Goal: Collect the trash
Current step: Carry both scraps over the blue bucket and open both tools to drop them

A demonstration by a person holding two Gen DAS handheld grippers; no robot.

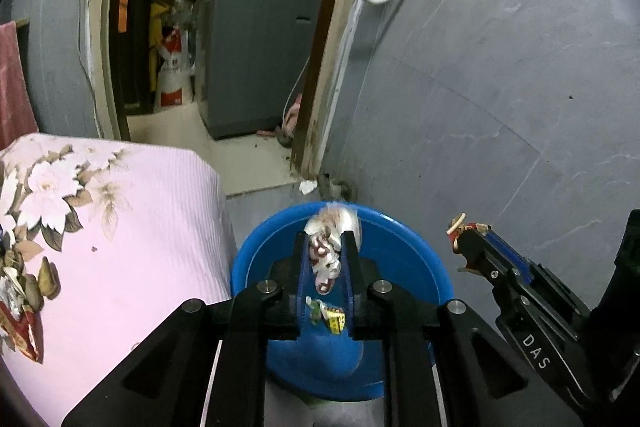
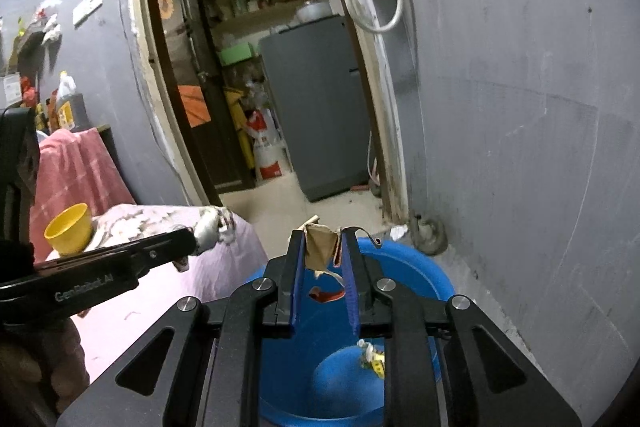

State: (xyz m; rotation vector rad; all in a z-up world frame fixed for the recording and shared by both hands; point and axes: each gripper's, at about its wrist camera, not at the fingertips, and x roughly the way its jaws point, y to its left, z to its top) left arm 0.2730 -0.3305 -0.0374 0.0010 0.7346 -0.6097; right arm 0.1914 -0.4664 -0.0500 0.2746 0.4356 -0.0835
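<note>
My left gripper (image 1: pixel 325 241) is shut on a crumpled white wrapper with red marks (image 1: pixel 332 233) and holds it above a blue plastic basin (image 1: pixel 416 267) on the floor. A small yellow and green wrapper (image 1: pixel 330 319) lies in the basin. My right gripper (image 2: pixel 322 241) is shut on a piece of brown cardboard with red and white strips (image 2: pixel 318 247) over the same basin (image 2: pixel 404 267). The right gripper shows at the right in the left wrist view (image 1: pixel 464 233). The left gripper shows at the left in the right wrist view (image 2: pixel 208 229).
A bed with a pink floral sheet (image 1: pixel 132 211) stands left of the basin, with more scraps (image 1: pixel 20 307) on it. A yellow cup (image 2: pixel 70 229) sits on the bed. A grey wall (image 1: pixel 500 107) is at the right. A doorway (image 1: pixel 224 147) lies beyond.
</note>
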